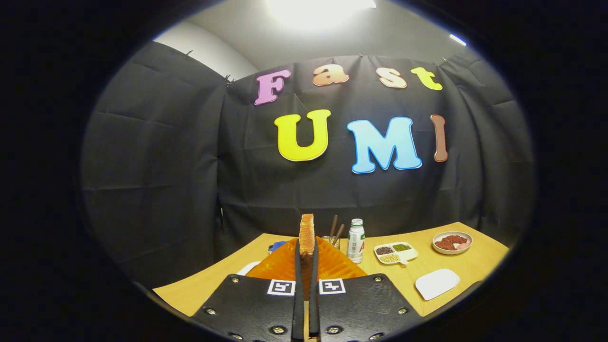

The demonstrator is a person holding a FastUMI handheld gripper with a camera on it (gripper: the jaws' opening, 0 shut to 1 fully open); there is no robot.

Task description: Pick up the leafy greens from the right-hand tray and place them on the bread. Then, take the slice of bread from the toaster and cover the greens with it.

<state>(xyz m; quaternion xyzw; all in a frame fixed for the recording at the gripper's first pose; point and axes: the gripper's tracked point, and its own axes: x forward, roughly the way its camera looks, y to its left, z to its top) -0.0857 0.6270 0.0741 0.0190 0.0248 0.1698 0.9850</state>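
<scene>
My gripper [306, 249] is shut on a slice of toasted bread [307, 232], which stands on edge between the two fingers and sticks up past their tips. Below and just beyond the fingers lies an orange ribbed piece [280, 265], part of it hidden by the gripper. A white tray [437, 283] lies on the wooden table [475, 263] to the right of the fingers and holds nothing. No leafy greens can be made out, and what lies under the gripper is hidden.
Beyond the fingers stand a small white bottle with a green cap [356, 241] and a cup of brown sticks [335, 232]. Further right lie a divided dish of beans [395, 252] and a bowl of red food [452, 242]. A blue object [276, 246] lies left of the bread.
</scene>
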